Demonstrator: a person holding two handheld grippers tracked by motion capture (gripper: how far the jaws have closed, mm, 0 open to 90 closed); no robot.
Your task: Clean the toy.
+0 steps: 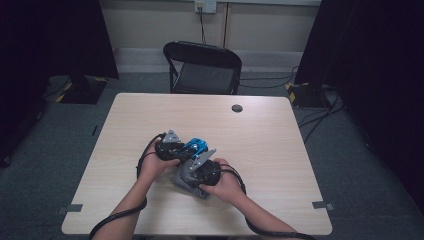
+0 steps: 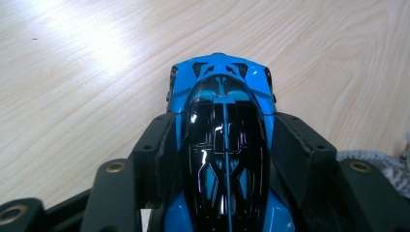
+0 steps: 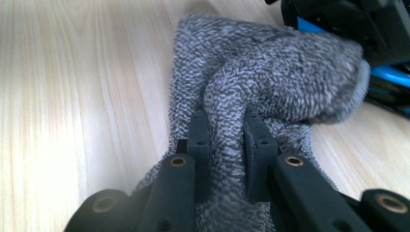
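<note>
No readable text, label, brand or number anywhere (toy car (image 2: 225,145) body unmarked).

Toy car (image 2: 225,145) tail cut off — cloth (image 3: 270,82) edge blurred.

**Pale wood surface, little on it**

The surface (image 1: 150,115) is a light wood-grain square with rounded corners, filling the middle of the high view. A small dark round cap (image 1: 237,108) sits in it toward the upper right. A grey knitted cloth (image 3: 251,63) lies on it just below centre, beside a blue toy car (image 2: 225,96).
</note>
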